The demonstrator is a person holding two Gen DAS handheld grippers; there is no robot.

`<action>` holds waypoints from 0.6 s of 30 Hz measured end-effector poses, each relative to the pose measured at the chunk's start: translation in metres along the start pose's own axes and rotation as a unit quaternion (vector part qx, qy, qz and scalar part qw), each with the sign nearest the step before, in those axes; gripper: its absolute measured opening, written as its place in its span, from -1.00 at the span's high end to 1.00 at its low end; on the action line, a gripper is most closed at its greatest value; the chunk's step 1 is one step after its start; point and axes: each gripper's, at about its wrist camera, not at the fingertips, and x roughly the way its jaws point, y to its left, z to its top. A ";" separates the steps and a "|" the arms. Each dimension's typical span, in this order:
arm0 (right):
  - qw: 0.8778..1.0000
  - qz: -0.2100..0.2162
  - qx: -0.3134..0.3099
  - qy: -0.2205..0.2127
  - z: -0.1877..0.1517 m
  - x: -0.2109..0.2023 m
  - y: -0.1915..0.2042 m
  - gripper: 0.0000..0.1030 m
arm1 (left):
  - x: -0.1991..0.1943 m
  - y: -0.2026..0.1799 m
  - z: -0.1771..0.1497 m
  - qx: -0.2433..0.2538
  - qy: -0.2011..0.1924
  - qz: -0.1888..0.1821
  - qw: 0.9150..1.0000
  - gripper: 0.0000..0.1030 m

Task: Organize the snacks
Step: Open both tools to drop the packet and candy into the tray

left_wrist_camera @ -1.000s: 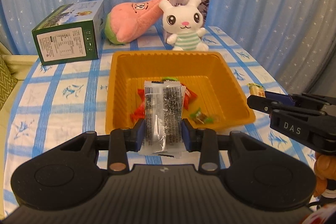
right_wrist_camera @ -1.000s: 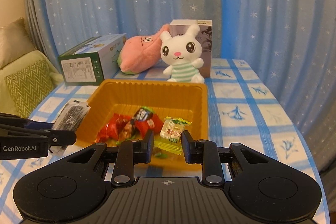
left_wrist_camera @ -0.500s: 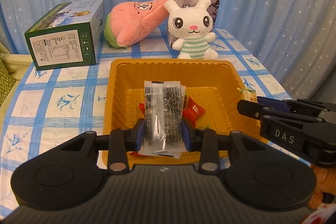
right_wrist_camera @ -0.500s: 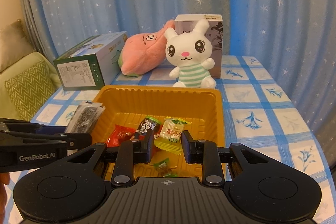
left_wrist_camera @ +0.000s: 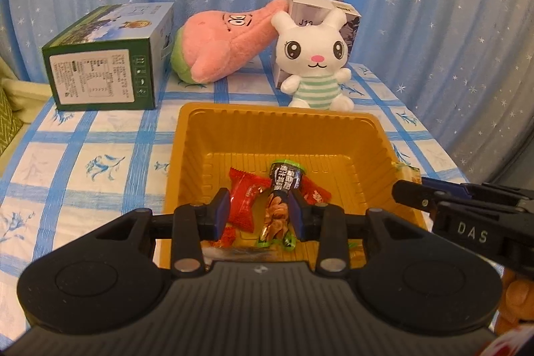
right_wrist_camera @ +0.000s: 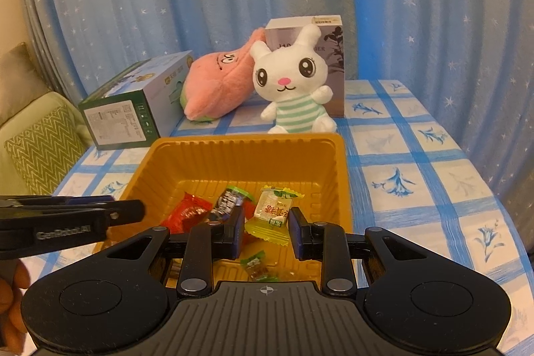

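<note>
Your left gripper (left_wrist_camera: 259, 211) stood open and empty over the orange plastic tray (left_wrist_camera: 277, 129); your right gripper (right_wrist_camera: 263, 227) clasped a yellow-wrapped candy (right_wrist_camera: 272, 216).

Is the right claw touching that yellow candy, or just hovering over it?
Touching. The right wrist view shows the yellow candy pinched between the two pads of the right claw, above the orange tray.

One orange tray (right_wrist_camera: 338, 162), two plush toys (right_wrist_camera: 290, 82), two boxes (right_wrist_camera: 130, 109), several wrapped snacks (right_wrist_camera: 272, 211)
</note>
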 end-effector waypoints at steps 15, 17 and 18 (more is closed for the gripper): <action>0.998 0.048 0.043 0.001 0.003 0.001 -0.013 0.18 | -0.015 0.013 -0.011 -0.018 -0.003 0.003 1.000 0.05; 0.998 0.046 0.046 -0.008 0.003 -0.003 -0.014 -0.40 | -0.019 0.013 -0.015 -0.023 -0.002 0.001 1.000 -0.12; 0.998 0.045 0.049 -0.017 0.003 -0.006 -0.016 -0.43 | -0.021 0.013 -0.017 -0.025 -0.002 0.000 1.000 -0.14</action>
